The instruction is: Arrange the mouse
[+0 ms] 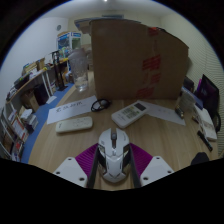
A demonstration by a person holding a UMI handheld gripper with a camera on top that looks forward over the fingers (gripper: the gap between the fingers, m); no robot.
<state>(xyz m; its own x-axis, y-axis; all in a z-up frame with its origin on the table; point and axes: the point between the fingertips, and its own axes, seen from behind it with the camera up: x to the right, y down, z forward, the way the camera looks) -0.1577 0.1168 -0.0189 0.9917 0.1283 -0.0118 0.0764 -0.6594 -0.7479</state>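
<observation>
A white and grey mouse (112,152) sits between my gripper's (112,168) two fingers, its nose pointing away from me. Both fingers (97,165) press against its sides, with the purple pads showing to either side. The mouse is over the near part of the wooden table (165,135). I cannot tell whether it rests on the table or is lifted off it.
Beyond the fingers lie a white remote (135,110), a flat white device (73,124), a coiled black cable (100,104) and a sheet of paper (72,100). A large cardboard box (130,55) and a clear bottle (80,68) stand at the back. Cluttered shelves (25,100) are at the left, a laptop (208,95) at the right.
</observation>
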